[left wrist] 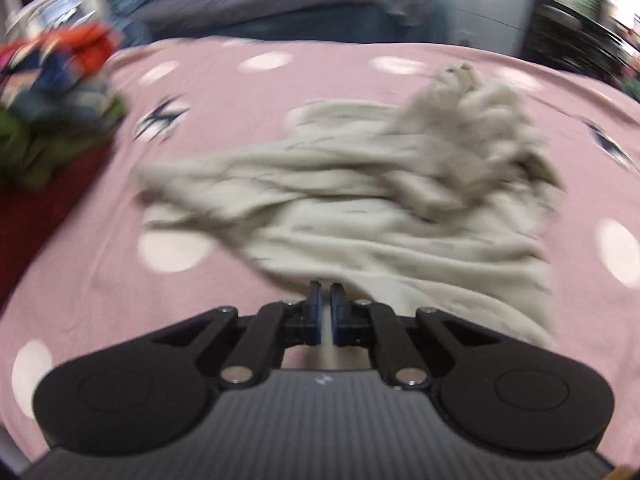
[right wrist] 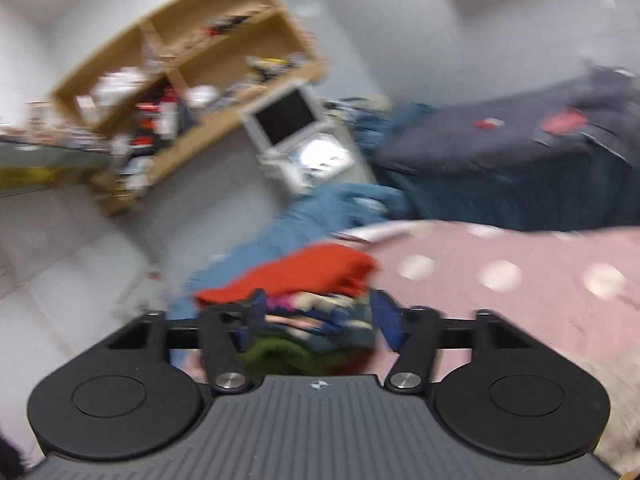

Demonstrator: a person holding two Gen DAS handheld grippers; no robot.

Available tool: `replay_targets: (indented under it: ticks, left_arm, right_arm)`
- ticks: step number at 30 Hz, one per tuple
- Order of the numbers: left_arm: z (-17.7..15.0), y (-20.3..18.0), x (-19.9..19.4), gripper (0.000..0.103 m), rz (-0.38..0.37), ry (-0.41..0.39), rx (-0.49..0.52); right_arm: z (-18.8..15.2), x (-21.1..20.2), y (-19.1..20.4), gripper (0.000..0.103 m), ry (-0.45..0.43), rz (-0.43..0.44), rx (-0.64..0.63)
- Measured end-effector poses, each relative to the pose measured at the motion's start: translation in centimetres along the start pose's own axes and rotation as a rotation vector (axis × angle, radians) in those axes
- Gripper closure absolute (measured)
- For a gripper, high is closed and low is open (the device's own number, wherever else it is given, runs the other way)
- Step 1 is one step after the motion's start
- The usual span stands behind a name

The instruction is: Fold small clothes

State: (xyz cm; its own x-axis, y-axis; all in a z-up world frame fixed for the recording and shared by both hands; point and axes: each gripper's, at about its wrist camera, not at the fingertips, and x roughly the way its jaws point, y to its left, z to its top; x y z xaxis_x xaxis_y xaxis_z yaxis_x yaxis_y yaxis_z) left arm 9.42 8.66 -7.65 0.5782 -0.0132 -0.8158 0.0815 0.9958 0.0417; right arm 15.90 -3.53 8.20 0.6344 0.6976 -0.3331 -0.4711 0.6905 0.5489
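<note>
Garment point(left wrist: 360, 200), beige, rumpled, spread on pink dotted bedsheet point(left wrist: 100, 280). Likely soft, light, limp; best taken at hem or corner. Left gripper point(left wrist: 326, 304) pinches its near edge. Right gripper point(right wrist: 318, 320) spread wide, empty, facing clothes pile point(right wrist: 304, 280).

A bed point(left wrist: 224, 92) under a pink sheet with pale dots carried everything. Directly ahead of the left claw point(left wrist: 326, 300) a crumpled beige garment point(left wrist: 360, 192) sprawled on the sheet, its near edge at the claw's tips. Far to the left of that claw sat a clothes pile point(left wrist: 60, 92), orange on top, green lowest. The same pile point(right wrist: 304, 300) lay just ahead of the right claw point(right wrist: 318, 320).
</note>
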Motion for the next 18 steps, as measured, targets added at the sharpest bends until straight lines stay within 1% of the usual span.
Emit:
replay_targets:
  ticks: [2, 3, 4, 5, 6, 7, 8, 10, 11, 12, 14, 15, 17, 18]
  left_arm:
    - [0.0, 1.6, 0.1, 0.098, 0.040, -0.007, -0.012]
    - [0.0, 2.1, 0.0, 0.089, 0.042, -0.006, -0.022]
    - [0.0, 2.9, -0.2, 0.071, 0.028, -0.006, -0.052]
    - [0.0, 3.4, -0.3, 0.058, 0.003, -0.004, -0.082]
    - [0.0, 3.6, -0.4, 0.038, -0.025, -0.005, -0.099]
    - [0.0, 3.5, -0.5, 0.035, -0.052, -0.009, -0.108]
    - [0.0, 3.4, -0.5, 0.035, -0.069, -0.007, -0.110]
    - [-0.1, 2.7, -0.6, 0.033, -0.123, 0.008, -0.110]
    - [-0.1, 2.1, -0.4, 0.030, -0.163, 0.026, -0.102]
    - [-0.1, 1.2, 0.3, 0.021, -0.177, 0.054, -0.087]
    - [-0.5, -0.7, 1.7, 0.025, -0.135, 0.105, -0.045]
    - [-0.7, -1.5, 1.9, 0.028, -0.114, 0.093, -0.022]
    - [-1.0, -2.7, 1.9, 0.042, -0.080, 0.056, 0.008]
    - [-0.9, -3.0, 1.8, 0.062, -0.088, 0.048, 0.015]
  right_arm:
    - [-1.6, -1.2, -1.8, 0.004, 0.021, -0.107, -0.036]
    - [-2.3, -1.9, -3.2, 0.003, 0.037, -0.168, -0.036]
    - [-2.9, -2.7, -5.0, 0.003, 0.056, -0.232, -0.030]
    - [-3.5, -3.3, -6.9, 0.003, 0.074, -0.286, -0.017]
    - [-4.1, -4.1, -9.1, 0.004, 0.095, -0.349, 0.007]
    - [-4.8, -4.8, -11.7, 0.006, 0.119, -0.419, 0.040]
    - [-5.4, -5.4, -13.6, 0.010, 0.136, -0.466, 0.067]
    - [-7.1, -6.6, -17.1, 0.012, 0.175, -0.554, 0.139]
    - [-7.8, -7.0, -18.0, 0.012, 0.200, -0.576, 0.171]
    - [-8.4, -7.3, -18.7, 0.012, 0.212, -0.578, 0.203]
    - [-9.8, -7.7, -19.3, 0.012, 0.210, -0.531, 0.274]
    - [-10.3, -7.7, -19.5, 0.012, 0.205, -0.517, 0.292]
    - [-11.1, -7.5, -19.5, 0.012, 0.173, -0.516, 0.305]
    - [-11.4, -7.2, -19.4, 0.012, 0.156, -0.501, 0.311]
